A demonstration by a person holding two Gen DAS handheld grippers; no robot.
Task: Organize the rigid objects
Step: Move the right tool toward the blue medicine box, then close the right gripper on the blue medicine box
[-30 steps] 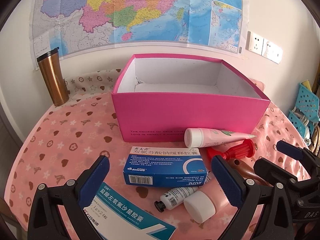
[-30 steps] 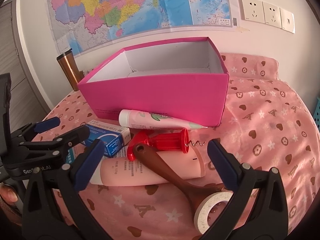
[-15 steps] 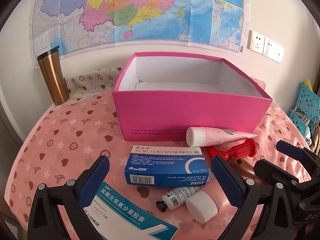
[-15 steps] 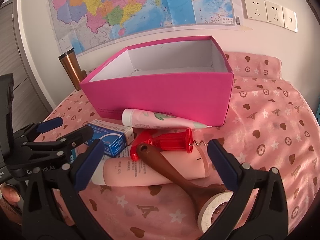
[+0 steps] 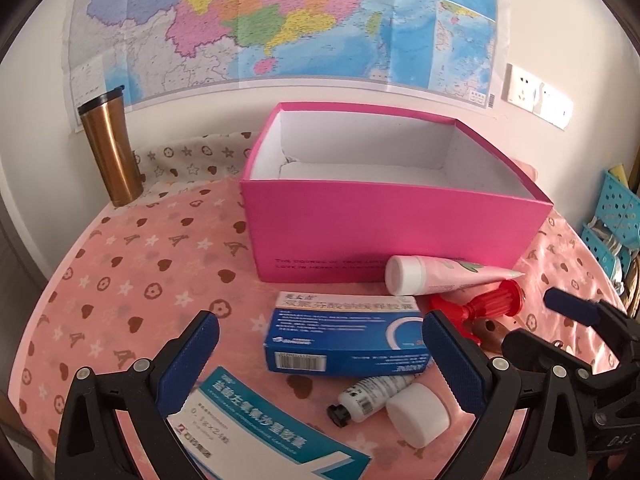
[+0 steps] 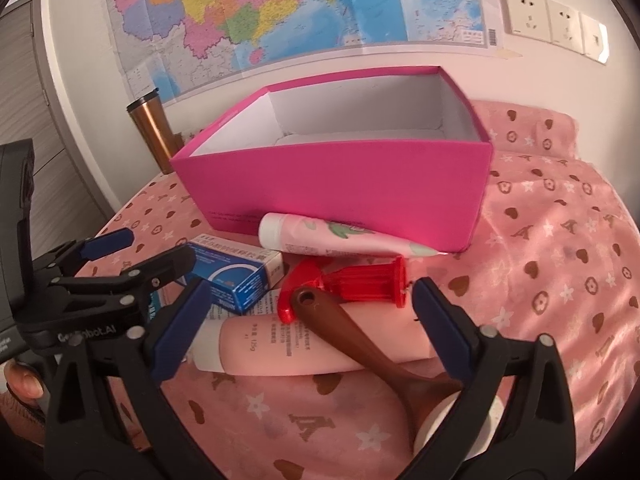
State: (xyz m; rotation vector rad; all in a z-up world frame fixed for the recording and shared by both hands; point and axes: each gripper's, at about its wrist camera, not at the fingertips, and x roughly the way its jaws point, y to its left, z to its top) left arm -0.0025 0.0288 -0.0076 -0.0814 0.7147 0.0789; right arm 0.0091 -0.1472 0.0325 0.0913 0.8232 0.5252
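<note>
An open pink box (image 5: 392,232) (image 6: 340,188) stands on the pink cloth, empty inside. In front of it lie a blue medicine box (image 5: 344,340) (image 6: 236,276), a white-and-teal medicine box (image 5: 256,436), a pink tube with white cap (image 5: 436,276) (image 6: 332,236), a red corkscrew (image 5: 480,308) (image 6: 348,284), a small white tube (image 5: 372,396), a large pink tube (image 6: 316,344) and a brown wooden spoon (image 6: 360,344). My left gripper (image 5: 320,356) is open above the blue box. My right gripper (image 6: 312,324) is open over the large tube and spoon.
A copper tumbler (image 5: 110,152) (image 6: 154,132) stands at the back left by the wall. A tape roll (image 6: 436,428) lies under the right gripper's right finger. A blue basket (image 5: 616,216) sits past the table's right edge. A map hangs on the wall.
Both grippers have moved slightly closer to the objects and lower; the objects appear a little larger. Nothing was grasped or moved.
</note>
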